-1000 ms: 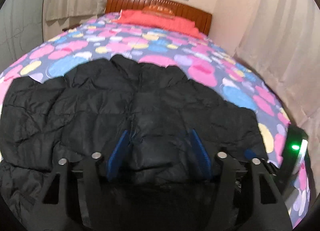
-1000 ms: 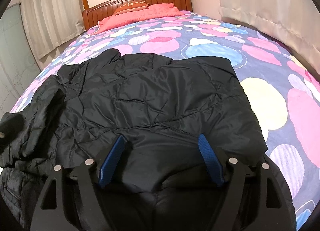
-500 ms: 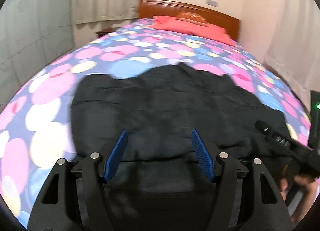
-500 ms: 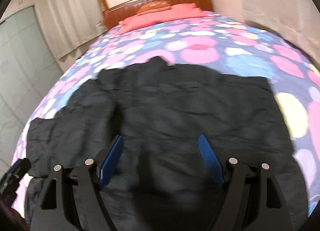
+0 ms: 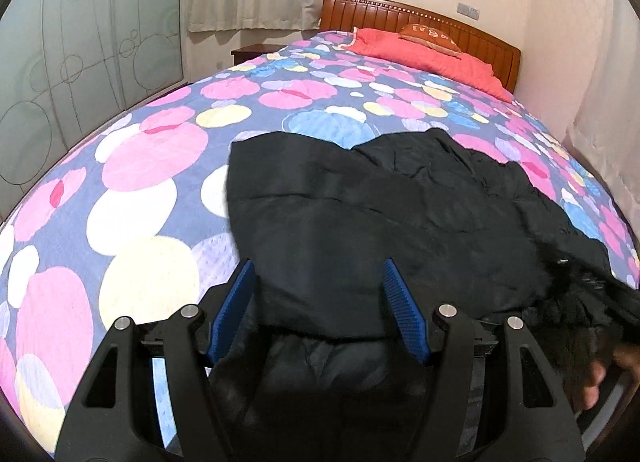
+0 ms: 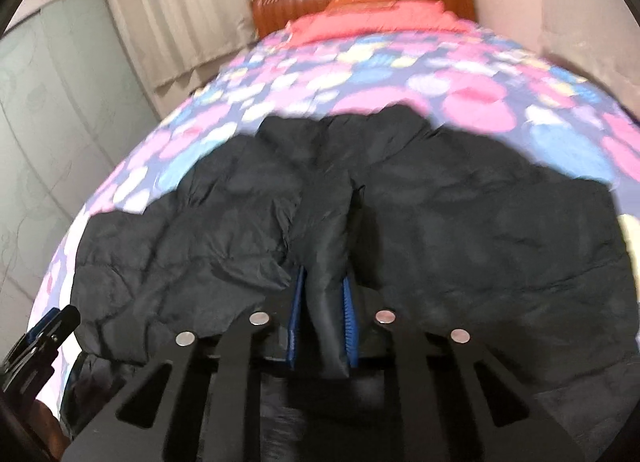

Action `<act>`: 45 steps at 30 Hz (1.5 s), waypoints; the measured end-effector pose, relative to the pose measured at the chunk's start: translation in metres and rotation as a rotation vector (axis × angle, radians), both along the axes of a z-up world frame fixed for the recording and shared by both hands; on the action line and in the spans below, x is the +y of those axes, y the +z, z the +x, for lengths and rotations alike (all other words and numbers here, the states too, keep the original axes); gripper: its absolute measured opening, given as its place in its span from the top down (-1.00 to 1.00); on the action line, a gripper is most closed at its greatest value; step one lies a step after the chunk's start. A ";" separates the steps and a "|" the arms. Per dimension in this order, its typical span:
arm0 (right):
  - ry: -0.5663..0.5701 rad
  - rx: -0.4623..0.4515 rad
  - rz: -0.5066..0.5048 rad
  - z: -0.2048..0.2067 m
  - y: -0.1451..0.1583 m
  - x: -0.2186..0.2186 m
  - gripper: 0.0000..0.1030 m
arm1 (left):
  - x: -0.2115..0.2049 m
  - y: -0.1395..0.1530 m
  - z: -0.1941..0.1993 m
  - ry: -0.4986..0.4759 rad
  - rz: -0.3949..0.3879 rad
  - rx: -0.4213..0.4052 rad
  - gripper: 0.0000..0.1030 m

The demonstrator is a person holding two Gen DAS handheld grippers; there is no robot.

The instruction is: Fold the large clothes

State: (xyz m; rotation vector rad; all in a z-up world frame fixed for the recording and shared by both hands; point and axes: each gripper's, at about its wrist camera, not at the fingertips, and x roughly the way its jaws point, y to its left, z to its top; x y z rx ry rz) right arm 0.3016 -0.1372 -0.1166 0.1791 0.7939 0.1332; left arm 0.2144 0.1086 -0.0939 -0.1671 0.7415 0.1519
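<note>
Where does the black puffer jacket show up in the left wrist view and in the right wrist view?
Left wrist: black puffer jacket fills centre and right, beyond the open left gripper.
Right wrist: it spans the middle, a fold pinched in the right gripper.
Shared landmark: wooden headboard, top of both.

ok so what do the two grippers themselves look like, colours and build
Both look the same build: matte black angular linkage arms with triangular cutouts, joined by round silver pivot pins. Each finger carries a blue ribbed pad. The left gripper shows its pads most sharply; the right gripper is slightly blurred. No cables or markings are visible. A bare hand shows at the left view's edge.
</note>
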 end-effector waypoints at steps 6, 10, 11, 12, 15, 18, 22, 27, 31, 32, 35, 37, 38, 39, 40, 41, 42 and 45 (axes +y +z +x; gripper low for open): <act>-0.168 -0.070 -0.104 -0.011 0.018 -0.071 0.69 | -0.012 0.008 0.010 -0.039 0.007 -0.021 -0.39; -0.231 -0.009 -0.089 -0.005 0.002 -0.117 0.70 | -0.026 0.007 0.023 -0.068 0.012 -0.012 -0.39; -0.240 0.009 -0.100 -0.004 -0.005 -0.124 0.69 | -0.031 0.005 0.027 -0.080 0.019 -0.010 -0.39; -0.238 0.031 -0.109 -0.001 -0.014 -0.128 0.69 | -0.035 0.004 0.030 -0.087 0.030 -0.007 -0.39; -0.206 0.089 -0.101 0.003 -0.032 -0.131 0.65 | -0.043 -0.005 0.042 -0.101 0.065 0.020 -0.39; -0.202 0.094 -0.136 -0.001 -0.020 -0.125 0.60 | -0.041 -0.011 0.054 -0.097 0.068 0.053 -0.39; -0.241 -0.027 -0.188 -0.009 0.017 -0.112 -0.04 | -0.035 -0.006 0.074 -0.074 0.060 0.052 -0.39; -0.210 -0.042 -0.161 0.021 0.023 -0.101 -0.08 | -0.030 -0.011 0.103 -0.038 0.057 0.077 -0.39; -0.138 -0.001 -0.097 0.048 0.000 -0.088 -0.08 | -0.029 -0.024 0.121 -0.030 0.069 0.103 -0.39; -0.133 0.014 -0.105 0.053 -0.006 -0.084 -0.08 | -0.030 -0.027 0.124 -0.030 0.077 0.109 -0.39; -0.125 0.074 -0.150 0.065 -0.037 -0.079 -0.08 | -0.033 -0.043 0.134 -0.042 0.123 0.158 -0.39; -0.122 0.074 -0.139 0.066 -0.046 -0.079 -0.08 | -0.034 -0.053 0.139 -0.049 0.130 0.182 -0.40; -0.122 0.077 -0.138 0.066 -0.046 -0.080 -0.08 | -0.034 -0.058 0.141 -0.053 0.131 0.195 -0.41; -0.121 0.080 -0.141 0.066 -0.044 -0.080 -0.08 | -0.035 -0.058 0.141 -0.054 0.135 0.196 -0.40; -0.123 0.083 -0.143 0.066 -0.042 -0.079 -0.08 | -0.035 -0.054 0.139 -0.051 0.142 0.197 -0.39; -0.133 0.083 -0.146 0.063 -0.036 -0.079 -0.08 | -0.036 -0.048 0.136 -0.043 0.147 0.199 -0.35; -0.149 0.073 -0.145 0.058 -0.028 -0.078 -0.08 | -0.035 -0.042 0.132 -0.032 0.147 0.194 -0.33; -0.139 -0.002 -0.125 0.042 -0.006 -0.066 -0.11 | -0.039 -0.013 0.110 -0.014 0.103 0.097 -0.33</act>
